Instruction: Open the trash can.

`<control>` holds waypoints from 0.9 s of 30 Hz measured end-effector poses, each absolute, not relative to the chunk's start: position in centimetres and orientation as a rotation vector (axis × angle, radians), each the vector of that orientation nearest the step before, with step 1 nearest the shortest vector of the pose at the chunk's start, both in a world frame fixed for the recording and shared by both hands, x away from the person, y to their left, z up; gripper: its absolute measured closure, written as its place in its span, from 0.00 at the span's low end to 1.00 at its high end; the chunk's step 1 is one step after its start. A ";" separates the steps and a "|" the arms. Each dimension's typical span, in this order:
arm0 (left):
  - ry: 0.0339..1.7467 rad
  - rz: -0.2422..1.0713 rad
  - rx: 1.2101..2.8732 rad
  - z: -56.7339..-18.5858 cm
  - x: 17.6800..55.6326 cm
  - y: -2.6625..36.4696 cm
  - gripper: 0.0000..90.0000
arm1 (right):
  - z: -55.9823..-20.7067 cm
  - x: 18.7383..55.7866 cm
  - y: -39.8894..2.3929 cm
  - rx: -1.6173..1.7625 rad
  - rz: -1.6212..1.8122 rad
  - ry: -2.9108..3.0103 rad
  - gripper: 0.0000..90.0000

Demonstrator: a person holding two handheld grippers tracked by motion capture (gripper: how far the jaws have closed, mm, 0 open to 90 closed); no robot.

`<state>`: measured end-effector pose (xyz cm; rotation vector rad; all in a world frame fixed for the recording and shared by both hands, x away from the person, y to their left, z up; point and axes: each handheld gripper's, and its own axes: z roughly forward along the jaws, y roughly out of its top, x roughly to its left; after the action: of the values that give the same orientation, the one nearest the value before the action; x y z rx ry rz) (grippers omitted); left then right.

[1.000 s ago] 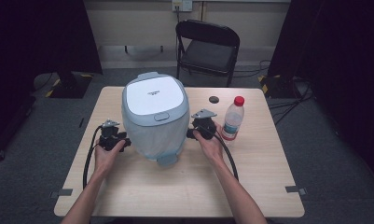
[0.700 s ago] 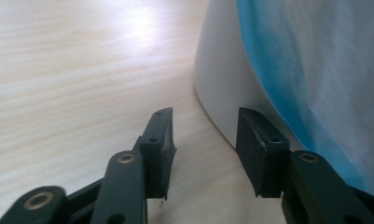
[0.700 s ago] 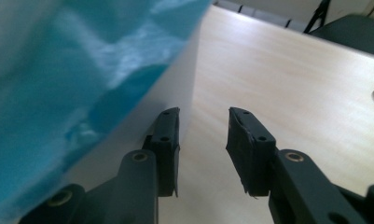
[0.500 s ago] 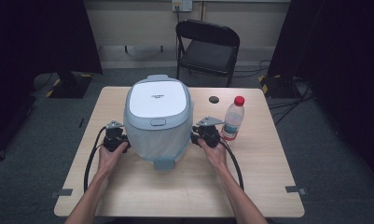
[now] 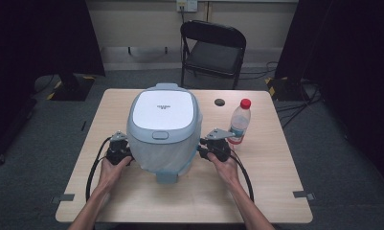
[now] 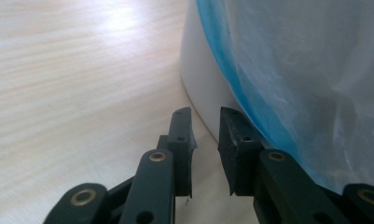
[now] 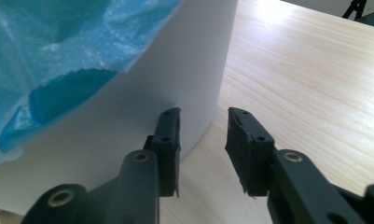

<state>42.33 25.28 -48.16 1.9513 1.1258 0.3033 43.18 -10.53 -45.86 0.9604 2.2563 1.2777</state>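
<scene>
On the desk [image 5: 276,191], mid-way between its side edges, the bin [image 5: 164,125] stands lidded between both hand-held grippers. Left hand-held gripper [image 6: 206,125]: released beside its base. Right hand-held gripper [image 7: 202,124]: released too. Nothing is grasped yet.

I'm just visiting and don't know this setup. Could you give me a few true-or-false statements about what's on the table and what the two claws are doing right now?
1. A big white bin with a closed lid stands between the two claws. True.
2. The left claw is clamped on the bin's blue plastic liner. False: its jaws stand apart with nothing between them, beside the bin's base.
3. The water bottle has a red cap. True.
4. The right claw is holding the bottle. False: it is open and empty, right by the bin's white wall.
5. The folding chair stands on the table. False: it stands on the floor behind the table.
</scene>
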 end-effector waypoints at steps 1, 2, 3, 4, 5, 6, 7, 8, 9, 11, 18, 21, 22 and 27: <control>1.128 0.295 1.947 -48.2 42.1 25.2 0.83 | -45.8 43.1 -10.7 0.966 1.276 2.261 0.73; 1.117 0.290 1.952 -48.2 41.8 25.1 0.83 | -45.8 43.0 -10.8 0.963 1.274 2.265 0.73; 1.111 0.283 1.958 -48.1 41.5 25.0 0.83 | -45.7 42.8 -10.9 0.960 1.265 2.263 0.73; 1.105 0.290 1.964 -48.1 41.2 24.9 0.83 | -45.7 42.7 -11.0 0.961 1.261 2.261 0.74; 1.107 0.296 1.966 -48.1 40.9 24.8 0.83 | -45.7 42.6 -11.0 0.964 1.262 2.266 0.75; 1.105 0.295 1.963 -48.0 40.6 24.7 0.83 | -45.8 42.5 -11.1 0.962 1.267 2.264 0.75; 1.099 0.288 1.967 -47.9 40.2 24.7 0.83 | -45.8 42.3 -11.2 0.963 1.276 2.266 0.75; 1.094 0.292 1.975 -47.8 40.0 24.7 0.82 | -45.8 42.1 -11.4 0.960 1.280 2.271 0.75; 1.092 0.284 1.977 -47.8 39.9 24.8 0.82 | -45.8 42.0 -11.4 0.962 1.284 2.272 0.75; 1.091 0.274 1.974 -47.8 39.6 24.9 0.82 | -45.9 41.6 -11.4 0.956 1.291 2.273 0.77; 1.084 0.262 1.978 -47.8 39.3 25.3 0.78 | -45.8 41.6 -10.9 0.973 1.290 2.276 0.82; 1.094 0.257 1.975 -47.6 39.1 25.6 0.76 | -45.6 41.4 -10.6 0.966 1.267 2.285 0.83; 1.090 0.263 1.985 -47.5 39.1 25.7 0.77 | -45.5 41.4 -10.5 0.968 1.261 2.291 0.80; 1.094 0.258 1.968 -47.6 39.1 26.1 0.67 | -45.7 42.0 -11.1 1.010 1.291 2.294 0.63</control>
<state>39.10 26.09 -47.60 1.9683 1.0940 0.2575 41.97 -11.07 -45.75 1.0100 2.2944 1.2909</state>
